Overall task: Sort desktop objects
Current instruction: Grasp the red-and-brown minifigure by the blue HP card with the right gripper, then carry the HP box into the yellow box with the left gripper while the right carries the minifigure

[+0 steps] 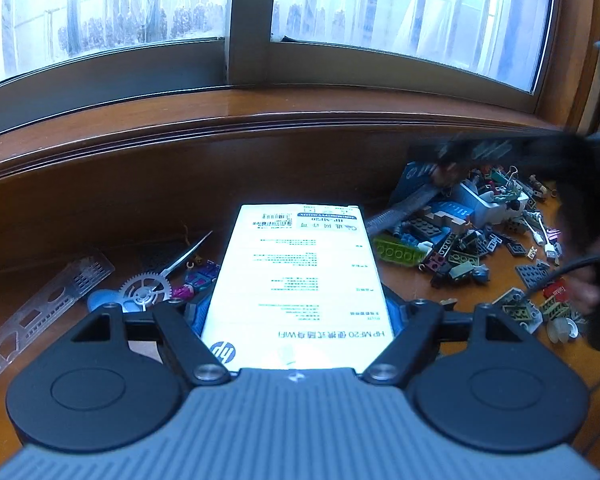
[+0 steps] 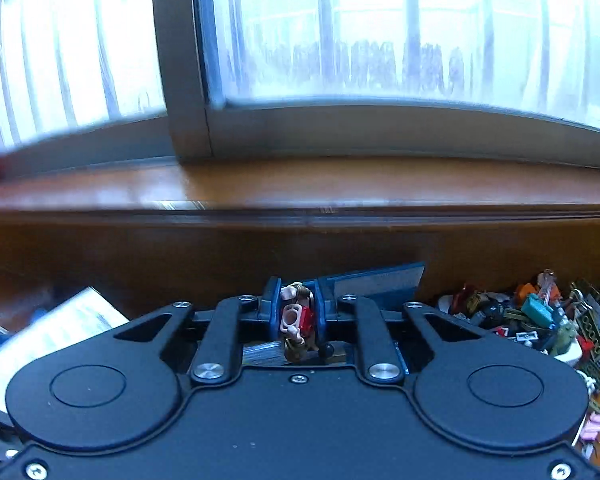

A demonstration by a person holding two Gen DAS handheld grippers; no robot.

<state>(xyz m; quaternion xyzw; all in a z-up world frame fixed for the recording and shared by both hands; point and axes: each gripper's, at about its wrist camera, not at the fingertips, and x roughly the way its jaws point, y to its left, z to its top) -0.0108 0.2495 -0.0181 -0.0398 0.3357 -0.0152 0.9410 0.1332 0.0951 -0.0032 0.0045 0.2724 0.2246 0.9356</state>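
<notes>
Toy bricks [image 1: 460, 240] lie heaped with clips and small cables toward the right edge of the bench [image 1: 100, 208], just below the window ledge, so most of the sorting looks still ahead. In the left wrist view, the left gripper [image 1: 300, 312] has its fingers clamped on a white box [image 1: 300, 272], held above the bench. A metal gear [image 1: 144, 290], scissors [image 1: 188, 256], a clear stencil [image 1: 48, 304] and a few purple bricks sit apart at the left. In the right wrist view, the right gripper [image 2: 298, 316] has its fingers clenched on a small toy figure [image 2: 296, 320], lifted clear. The pile [image 2: 540, 320] remains at the right, crowded and tangled, which may hinder single picks.
</notes>
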